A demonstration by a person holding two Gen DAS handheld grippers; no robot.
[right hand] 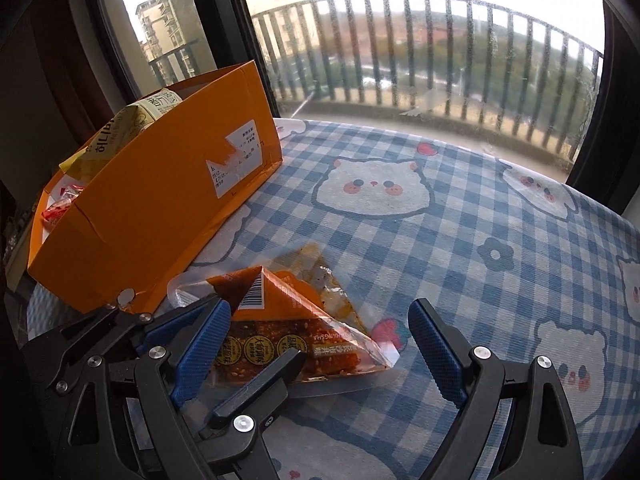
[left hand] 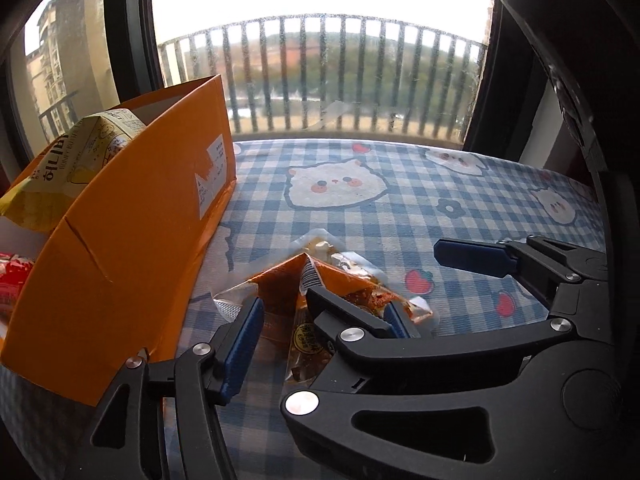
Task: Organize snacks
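Note:
An orange-and-clear snack packet [left hand: 320,280] lies folded into a tent on the checked tablecloth, next to the orange cardboard box [left hand: 132,236]. My left gripper [left hand: 324,320] straddles the packet, with its blue pads [left hand: 240,348] against both sides. The packet also shows in the right wrist view [right hand: 296,320]. My right gripper [right hand: 320,352] is open just right of the packet, with the left gripper's finger crossing in front of its left pad. The box [right hand: 160,200] holds a yellow snack bag [left hand: 76,160] and red-wrapped snacks [left hand: 12,284].
The table [right hand: 460,248] wears a blue-and-white checked cloth with bear prints and runs to a window with a balcony railing [right hand: 440,52] behind. The box stands at the table's left edge.

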